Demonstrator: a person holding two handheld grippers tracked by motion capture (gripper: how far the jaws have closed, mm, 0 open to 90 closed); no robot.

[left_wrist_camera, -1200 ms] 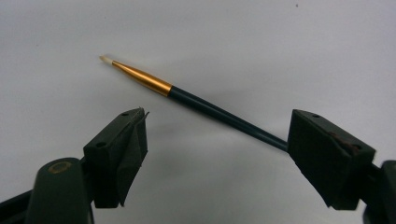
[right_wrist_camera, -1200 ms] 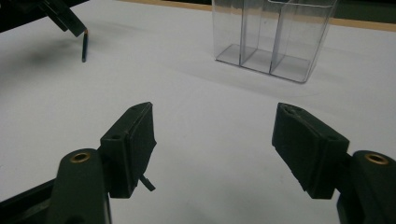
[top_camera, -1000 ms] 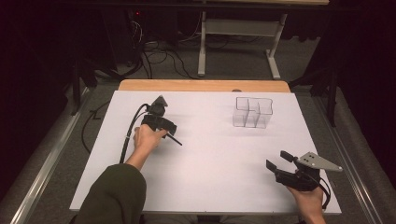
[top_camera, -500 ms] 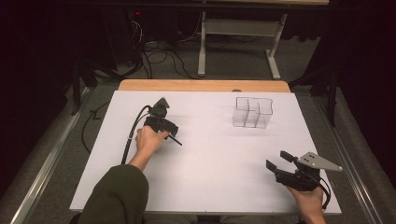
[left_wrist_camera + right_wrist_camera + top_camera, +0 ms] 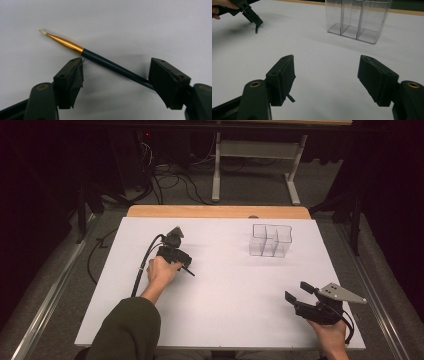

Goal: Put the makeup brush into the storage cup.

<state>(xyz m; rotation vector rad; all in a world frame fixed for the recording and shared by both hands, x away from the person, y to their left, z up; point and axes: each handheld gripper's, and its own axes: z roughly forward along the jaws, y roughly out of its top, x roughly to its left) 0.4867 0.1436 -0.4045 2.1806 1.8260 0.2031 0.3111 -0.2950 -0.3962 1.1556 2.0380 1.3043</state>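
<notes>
Zero change from a second ago. Still parked with left fingers (image 5: 71, 75) wide open astride brush (image 5: 110, 62), right fingers (image 5: 282, 77) wide open, empty. Probably just needs closing next.

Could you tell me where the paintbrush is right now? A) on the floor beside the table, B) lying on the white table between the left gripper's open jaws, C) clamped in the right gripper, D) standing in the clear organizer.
B: in the left gripper view the paintbrush lies flat on the white table, passing between the spread jaws of the left gripper, not yet clamped.
</notes>
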